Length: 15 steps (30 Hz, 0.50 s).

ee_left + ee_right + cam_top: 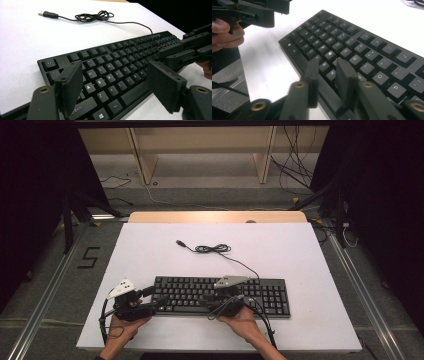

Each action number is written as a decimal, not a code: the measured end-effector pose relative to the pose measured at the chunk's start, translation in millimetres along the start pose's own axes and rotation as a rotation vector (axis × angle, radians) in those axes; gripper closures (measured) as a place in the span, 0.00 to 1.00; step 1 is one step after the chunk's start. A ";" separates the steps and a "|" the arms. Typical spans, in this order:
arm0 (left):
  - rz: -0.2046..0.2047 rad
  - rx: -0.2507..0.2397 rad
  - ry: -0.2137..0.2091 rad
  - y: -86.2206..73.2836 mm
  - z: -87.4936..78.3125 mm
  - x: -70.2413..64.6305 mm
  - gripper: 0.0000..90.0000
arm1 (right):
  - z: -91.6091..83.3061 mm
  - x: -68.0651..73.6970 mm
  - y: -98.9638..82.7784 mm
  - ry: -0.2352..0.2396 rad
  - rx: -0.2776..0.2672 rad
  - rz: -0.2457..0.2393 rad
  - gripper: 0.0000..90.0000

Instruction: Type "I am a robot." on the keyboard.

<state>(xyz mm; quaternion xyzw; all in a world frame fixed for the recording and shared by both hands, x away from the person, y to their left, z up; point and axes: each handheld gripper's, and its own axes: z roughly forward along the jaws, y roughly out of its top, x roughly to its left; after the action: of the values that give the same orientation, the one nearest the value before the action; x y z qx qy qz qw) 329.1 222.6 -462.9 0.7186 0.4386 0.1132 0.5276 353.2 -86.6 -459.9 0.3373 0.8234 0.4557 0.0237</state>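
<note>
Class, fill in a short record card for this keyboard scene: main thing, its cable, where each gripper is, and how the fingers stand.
Main thing: black keyboard lying flat on the white table
Cable: coiled loosely behind the keyboard, USB plug lying free on the table
Left gripper: at the keyboard's left end, fingers wide apart above the keys
Right gripper: over the middle letter keys, fingers close together with a narrow gap, gripping nothing
</note>
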 end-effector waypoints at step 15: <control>-0.003 0.000 0.001 0.0 -0.3 0.9 0.32 | 9.1 8.7 -6.4 0.006 0.049 -0.042 1.00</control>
<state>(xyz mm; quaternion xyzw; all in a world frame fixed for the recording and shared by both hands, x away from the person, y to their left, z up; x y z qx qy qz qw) 329.4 223.5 -463.0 0.7177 0.4400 0.1126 0.5278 346.2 -77.1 -467.8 0.3190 0.8413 0.4358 0.0226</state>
